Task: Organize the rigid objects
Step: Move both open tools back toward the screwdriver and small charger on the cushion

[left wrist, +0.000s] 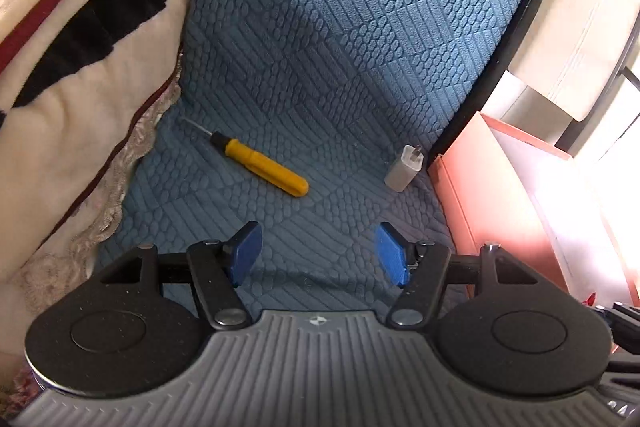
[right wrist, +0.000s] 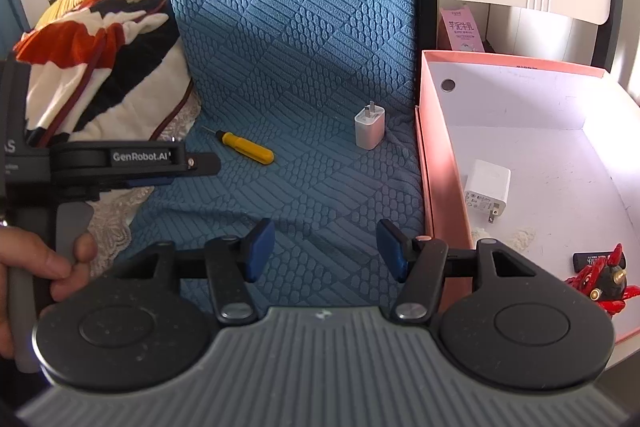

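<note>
Both claws wide and empty: left gripper (left wrist: 318, 253), right gripper (right wrist: 326, 251), each above the blue quilted cover (right wrist: 304, 27). Left to sort: yellow screwdriver (left wrist: 260, 163) lying flat near the blanket (left wrist: 80, 75), small white charger (right wrist: 369, 127) standing prongs-up just beside the pink box (right wrist: 426, 163). I expect the round, smooth plastic handle to roll or sink into soft embossed fabric under the pads; the charger likely tips if nudged. Box already holds a white plug adapter (right wrist: 488, 189).

Blue bedcover (left wrist: 320, 27) embossed matt cloth, screwdriver (left wrist: 262, 163) smooth yellow plastic handle, charger (right wrist: 369, 128) glossy white plastic, box (right wrist: 444, 187) matt pink cardboard, blanket (left wrist: 80, 47) plush fleece
</note>
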Tool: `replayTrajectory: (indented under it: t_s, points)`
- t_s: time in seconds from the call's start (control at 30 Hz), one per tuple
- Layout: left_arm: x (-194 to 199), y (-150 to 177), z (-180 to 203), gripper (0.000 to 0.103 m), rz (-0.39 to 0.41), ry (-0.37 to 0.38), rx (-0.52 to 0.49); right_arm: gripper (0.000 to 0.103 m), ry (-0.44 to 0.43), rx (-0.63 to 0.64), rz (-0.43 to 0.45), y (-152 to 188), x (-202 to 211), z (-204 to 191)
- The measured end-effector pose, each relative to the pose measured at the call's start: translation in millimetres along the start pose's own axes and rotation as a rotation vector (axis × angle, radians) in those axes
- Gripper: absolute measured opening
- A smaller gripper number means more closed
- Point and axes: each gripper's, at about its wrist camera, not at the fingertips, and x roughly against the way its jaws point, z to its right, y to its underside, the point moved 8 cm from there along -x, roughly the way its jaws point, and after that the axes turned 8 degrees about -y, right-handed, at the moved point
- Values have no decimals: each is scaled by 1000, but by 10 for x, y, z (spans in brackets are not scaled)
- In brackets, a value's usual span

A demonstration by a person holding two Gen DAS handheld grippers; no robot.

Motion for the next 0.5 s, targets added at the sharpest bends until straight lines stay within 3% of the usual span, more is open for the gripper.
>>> replayTrajectory:
  t_s: [0.2,0.3,0.5]
  points:
    - [-128,59,30,69,-37,-29,-37,59,0,49,2,-32,-133,-49]
    - [-194,86,19,69,-58,-18,-22,60,50,124,46,-76,-185,-83]
    - [-289,41,-62,69,-73,-23,23,59,-61,158,75,-98,-363,-183]
